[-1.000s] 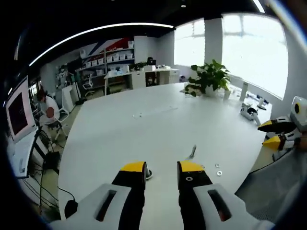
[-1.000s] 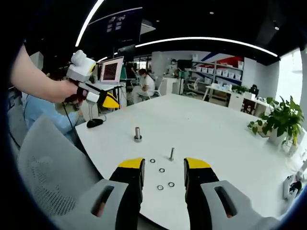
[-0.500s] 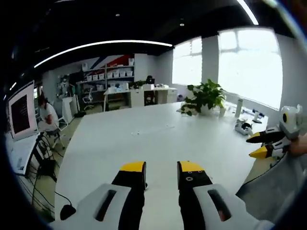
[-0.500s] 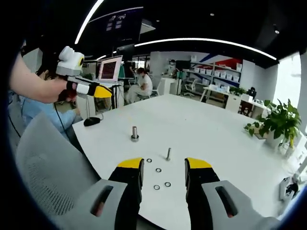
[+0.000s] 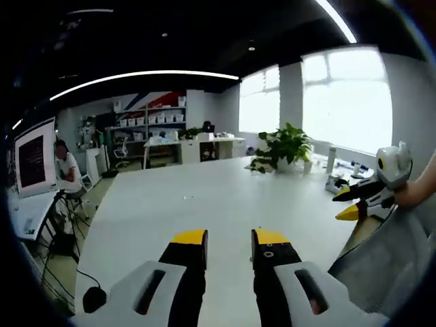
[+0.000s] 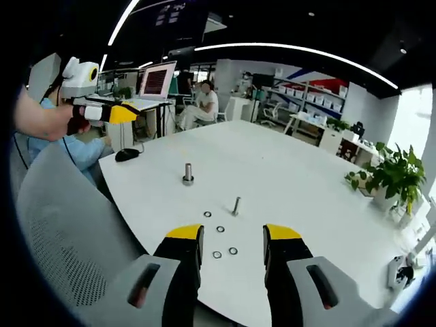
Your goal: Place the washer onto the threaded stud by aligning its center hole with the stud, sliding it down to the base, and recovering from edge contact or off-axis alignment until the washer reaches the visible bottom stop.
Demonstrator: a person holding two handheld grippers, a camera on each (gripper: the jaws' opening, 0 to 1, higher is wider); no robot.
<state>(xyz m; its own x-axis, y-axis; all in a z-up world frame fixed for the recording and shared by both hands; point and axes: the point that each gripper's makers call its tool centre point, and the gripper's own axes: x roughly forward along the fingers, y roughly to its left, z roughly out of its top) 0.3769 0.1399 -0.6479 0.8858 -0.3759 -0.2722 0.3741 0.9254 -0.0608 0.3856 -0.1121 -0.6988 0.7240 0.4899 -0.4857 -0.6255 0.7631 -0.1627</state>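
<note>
Both tools lifted higher (washers [image 6: 219, 241] untouched).

Both grippers are rising and pulling back from the table [image 6: 306, 184]. In the left gripper view the camera is tilting up: the threaded stud and washers that lay just ahead of the left gripper [image 5: 229, 238] a second ago are dropping out below its jaws, and more ceiling is coming into sight. The right gripper [image 5: 354, 202], seen at that view's right edge, is lifting. In the right gripper view the left gripper [image 6: 122, 113] is climbing and drifting toward the upper left, away from the table edge. The threaded stud [image 6: 236, 206], the washers [image 6: 220, 229] and the short post [image 6: 187, 174] are sliding higher above the right gripper's [image 6: 231, 238] jaws.
</note>
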